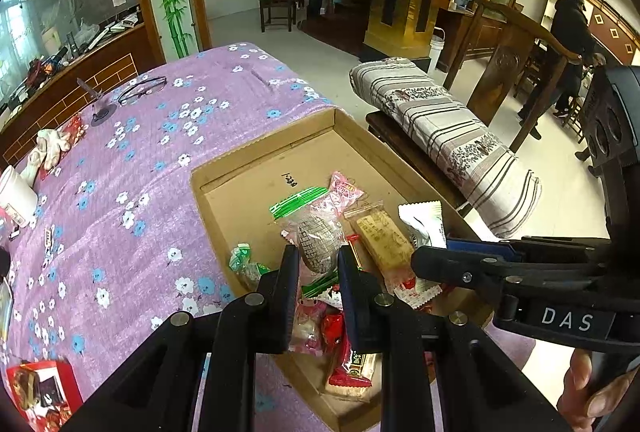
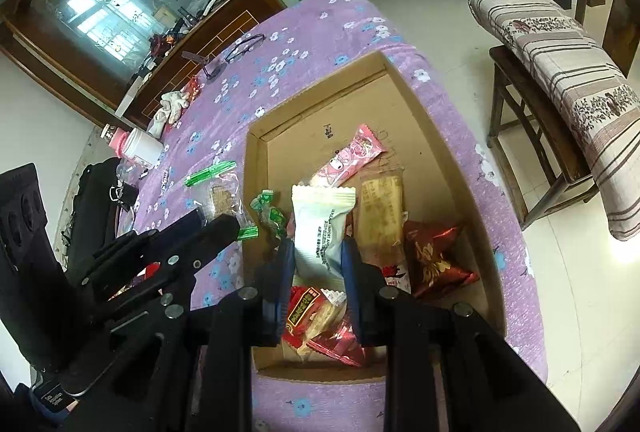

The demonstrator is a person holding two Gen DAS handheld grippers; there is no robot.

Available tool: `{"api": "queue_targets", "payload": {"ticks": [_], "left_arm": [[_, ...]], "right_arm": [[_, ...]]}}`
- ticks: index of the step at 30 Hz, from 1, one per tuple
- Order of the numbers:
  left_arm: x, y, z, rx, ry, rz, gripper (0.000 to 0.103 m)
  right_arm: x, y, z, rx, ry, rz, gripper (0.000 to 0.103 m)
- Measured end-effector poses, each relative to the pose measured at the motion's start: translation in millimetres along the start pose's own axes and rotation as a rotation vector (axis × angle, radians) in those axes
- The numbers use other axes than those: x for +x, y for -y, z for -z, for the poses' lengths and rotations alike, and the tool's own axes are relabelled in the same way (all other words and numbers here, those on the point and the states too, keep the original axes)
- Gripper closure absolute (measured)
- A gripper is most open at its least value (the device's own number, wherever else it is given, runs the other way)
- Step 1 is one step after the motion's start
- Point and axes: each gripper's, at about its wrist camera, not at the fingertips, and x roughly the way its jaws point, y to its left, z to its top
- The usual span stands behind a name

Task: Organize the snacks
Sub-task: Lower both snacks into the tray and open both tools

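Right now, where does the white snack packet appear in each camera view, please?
Left wrist: white snack packet right of centre, above the right gripper.
Right wrist: centre, white snack packet between the right gripper's fingers, over the cardboard box.
Shared landmark: pink snack packet beyond it.

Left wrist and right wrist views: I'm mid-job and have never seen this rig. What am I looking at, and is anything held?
There is no robot arm. A person holds a two-finger gripper in each hand, and each carries a fisheye camera looking along its fingers. The left wrist view shows the left gripper shut on a clear green-edged packet. The right wrist view shows the right gripper shut on a white packet, over a cardboard box on a purple floral cloth. In the box lie a pink packet, a tan bar and a dark red packet. Eyeglasses lie on the cloth.
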Motion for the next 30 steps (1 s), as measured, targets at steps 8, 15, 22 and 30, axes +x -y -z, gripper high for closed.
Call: {"api": "queue_targets", "payload": {"ticks": [8, 15, 22, 30], "left_arm": [[7.4, 2.5, 0.9, 0.014, -0.010, 0.006, 0.084], [29.8, 2.3, 10.2, 0.006, -0.073, 0.089, 0.084], [49.0, 5.8, 15.6, 0.015, -0.113, 0.122, 0.084], [77.4, 16.8, 15.0, 0.063, -0.138, 0.105, 0.084]], "right_arm": [[5.9, 4.7, 0.4, 0.016, -0.013, 0.020, 0.080], [21.7, 13.5, 4.6, 0.043, -0.063, 0.084, 0.080], [31.3, 20.2, 8.9, 0.063, -0.088, 0.111, 0.080], [50.5, 22.9, 2.2, 0.058, -0.096, 0.144, 0.080]]}}
